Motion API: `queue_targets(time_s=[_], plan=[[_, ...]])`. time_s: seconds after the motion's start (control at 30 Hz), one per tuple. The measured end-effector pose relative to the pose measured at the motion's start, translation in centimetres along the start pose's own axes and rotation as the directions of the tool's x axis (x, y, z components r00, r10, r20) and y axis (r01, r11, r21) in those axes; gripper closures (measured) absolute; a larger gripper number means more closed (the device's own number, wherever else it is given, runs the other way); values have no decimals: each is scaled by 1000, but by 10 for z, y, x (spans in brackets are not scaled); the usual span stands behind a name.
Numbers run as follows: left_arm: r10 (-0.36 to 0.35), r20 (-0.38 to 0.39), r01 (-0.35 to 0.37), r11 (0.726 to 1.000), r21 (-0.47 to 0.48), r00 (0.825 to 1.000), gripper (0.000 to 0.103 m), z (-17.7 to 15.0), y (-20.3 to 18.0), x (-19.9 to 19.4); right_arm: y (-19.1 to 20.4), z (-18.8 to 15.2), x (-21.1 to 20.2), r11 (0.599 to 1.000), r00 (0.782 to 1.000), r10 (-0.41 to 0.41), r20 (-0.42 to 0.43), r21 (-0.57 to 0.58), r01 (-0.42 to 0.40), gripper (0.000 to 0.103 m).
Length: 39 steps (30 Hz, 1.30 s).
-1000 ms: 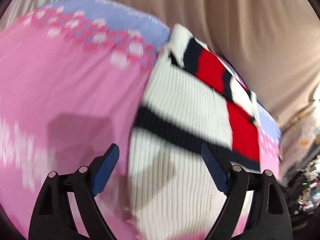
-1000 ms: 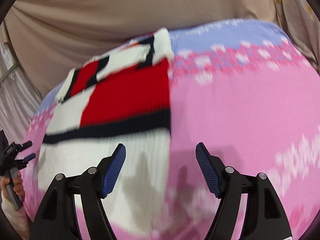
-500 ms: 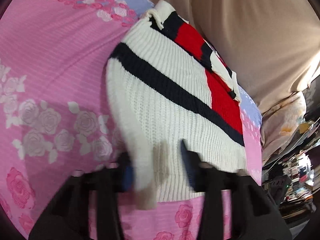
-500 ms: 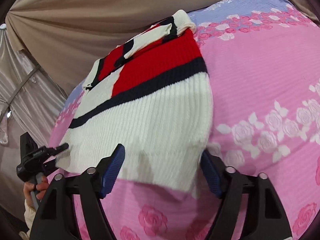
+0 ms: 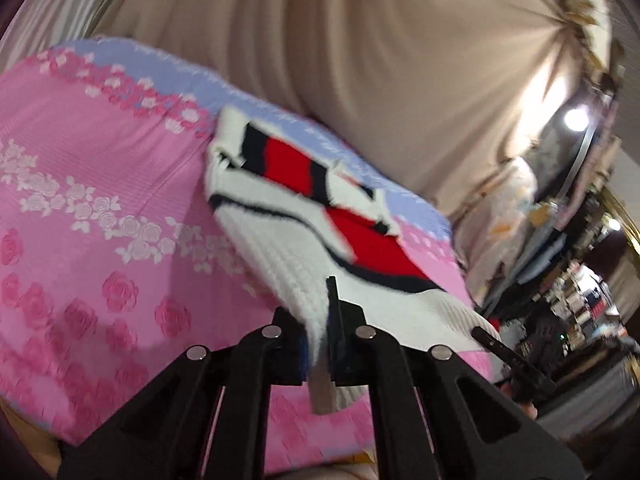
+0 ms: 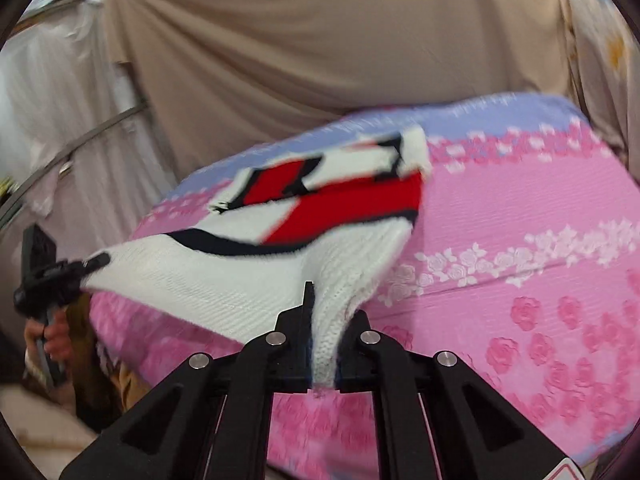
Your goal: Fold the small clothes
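Observation:
A white knitted sweater (image 5: 280, 248) (image 6: 224, 276) with red blocks and navy stripes lies on a pink floral bedsheet (image 5: 100, 220) (image 6: 520, 280). Its collar end rests far away near the sheet's lilac border. My left gripper (image 5: 318, 340) is shut on one corner of the white hem, the knit pinched between its pads. My right gripper (image 6: 324, 340) is shut on the other hem corner. The hem hangs stretched between them, raised off the sheet. Each view also catches the other gripper at its edge: the left gripper (image 6: 92, 260) and the right gripper (image 5: 492, 340).
A beige curtain (image 5: 360, 60) (image 6: 320, 60) hangs behind the bed. Cluttered shelves (image 5: 580, 300) and a bright lamp (image 5: 576, 120) are at the right. A metal rail (image 6: 80, 136) and pale drapes are at the left. A hand (image 6: 52, 332) grips the left tool's handle.
Both grippers went from open over the flat sweater to shut on its hem corners. They have risen and drawn back, lifting the hem off the sheet.

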State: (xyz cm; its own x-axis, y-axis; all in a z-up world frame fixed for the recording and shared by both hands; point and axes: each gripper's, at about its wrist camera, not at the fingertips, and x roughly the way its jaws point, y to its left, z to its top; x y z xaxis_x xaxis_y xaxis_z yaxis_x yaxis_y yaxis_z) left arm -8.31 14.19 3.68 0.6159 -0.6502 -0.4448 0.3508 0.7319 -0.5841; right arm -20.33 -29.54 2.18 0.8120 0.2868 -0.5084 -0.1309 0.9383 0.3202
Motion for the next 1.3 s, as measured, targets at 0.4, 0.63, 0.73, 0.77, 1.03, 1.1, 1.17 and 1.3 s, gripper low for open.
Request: queue_targets(time_s=[0.4,0.63,0.73,0.77,1.03,1.1,1.17,1.3], plan=[[-95,236,69,991,117,967,97,65,-46,-33,-13,81,-45,996,929,89,360,-17,-89,97],[158,-31,-159,986,-45,987,97,117,22,144,-113,111,135,948,997,-36,68,319,12,97],[221,-119,-233,967,-99,968,97,119,55,198,-135,108,179,912,999,-31,17,409,21,97],[243,-131,-258,959,-118,961,97,120,65,212,-143,109,195,901,1000,-21,4,434,17,97],[240,-114,-255,957,-137,964,65,121,76,231,-130,125,197,920,998,-17,61,393,-8,77],[243,-27,-244,958,-153,970,24,123,68,201,-120,121,164,932,985,-78,153,363,17,43],[250,69,-238,959,-155,966,11,121,64,164,-110,109,130,948,962,-134,237,313,55,26],[271,26,-265,954,-139,962,10,99,70,120,-104,70,103,948,972,-207,108,267,172,26]])
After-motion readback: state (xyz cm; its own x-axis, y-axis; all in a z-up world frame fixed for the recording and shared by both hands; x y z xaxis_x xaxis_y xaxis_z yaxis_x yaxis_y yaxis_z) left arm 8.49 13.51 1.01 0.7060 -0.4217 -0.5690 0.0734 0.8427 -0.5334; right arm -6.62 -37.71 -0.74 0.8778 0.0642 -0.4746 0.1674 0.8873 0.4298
